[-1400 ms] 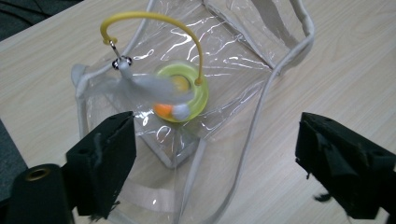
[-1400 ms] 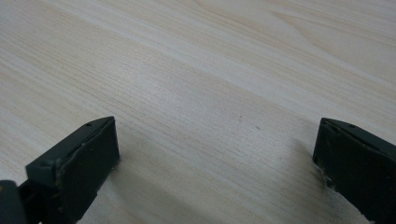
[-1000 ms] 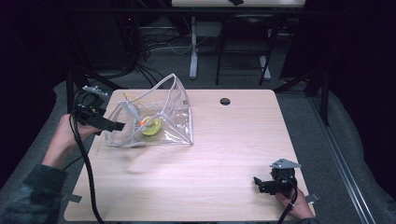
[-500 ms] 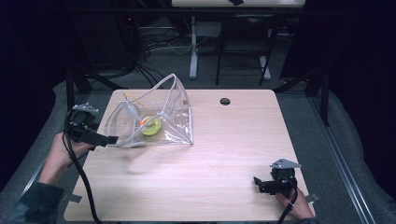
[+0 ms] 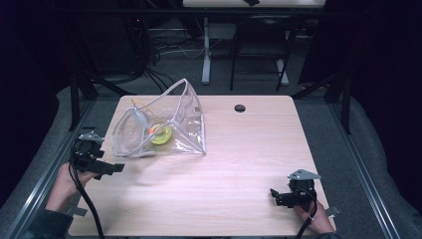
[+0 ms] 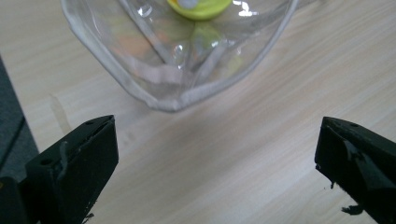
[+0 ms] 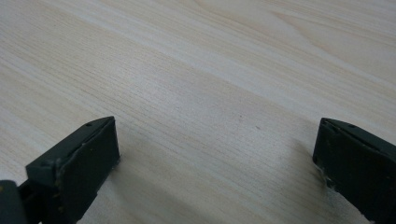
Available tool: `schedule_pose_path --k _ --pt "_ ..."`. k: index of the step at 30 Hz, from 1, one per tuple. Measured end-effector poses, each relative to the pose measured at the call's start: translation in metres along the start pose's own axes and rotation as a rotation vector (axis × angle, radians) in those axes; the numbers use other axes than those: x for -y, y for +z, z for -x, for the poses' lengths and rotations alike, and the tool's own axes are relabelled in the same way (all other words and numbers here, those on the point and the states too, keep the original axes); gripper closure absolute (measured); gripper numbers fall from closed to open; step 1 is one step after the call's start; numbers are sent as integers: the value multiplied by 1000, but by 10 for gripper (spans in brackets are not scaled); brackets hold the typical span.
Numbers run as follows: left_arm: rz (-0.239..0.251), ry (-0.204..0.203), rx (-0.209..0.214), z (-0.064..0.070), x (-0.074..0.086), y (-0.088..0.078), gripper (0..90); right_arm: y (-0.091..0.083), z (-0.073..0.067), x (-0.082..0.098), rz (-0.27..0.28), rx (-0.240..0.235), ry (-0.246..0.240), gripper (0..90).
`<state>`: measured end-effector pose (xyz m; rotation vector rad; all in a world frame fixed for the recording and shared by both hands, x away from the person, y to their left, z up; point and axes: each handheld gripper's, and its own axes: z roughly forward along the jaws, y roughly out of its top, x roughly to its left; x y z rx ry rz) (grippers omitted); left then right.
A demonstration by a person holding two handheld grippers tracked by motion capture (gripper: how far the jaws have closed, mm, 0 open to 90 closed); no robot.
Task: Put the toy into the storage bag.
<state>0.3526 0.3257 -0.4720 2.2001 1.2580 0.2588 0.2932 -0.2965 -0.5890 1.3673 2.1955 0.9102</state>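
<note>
The clear pouch (image 5: 159, 127) lies just ahead of the left tool (image 5: 102, 167), jaws apart; the right tool (image 5: 279, 195), also apart, sits well away.

A light wooden table (image 5: 239, 164) with rounded corners — a small dark round hole (image 5: 240, 108) sits near its far edge, right of the middle. Beyond the far edge, grey floor (image 5: 259, 84), tangled cables (image 5: 164, 47) and metal desk legs (image 5: 206, 50).
</note>
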Motion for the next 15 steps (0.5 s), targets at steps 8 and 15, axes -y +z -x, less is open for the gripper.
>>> schedule_pose_path --k 8,15 --pt "-33 -28 -17 -4 17 11 0 0 0 0 1 0 0 0" --pt "-87 -46 -7 -9 28 36 0 0 1 0 4 -5 -7 0"
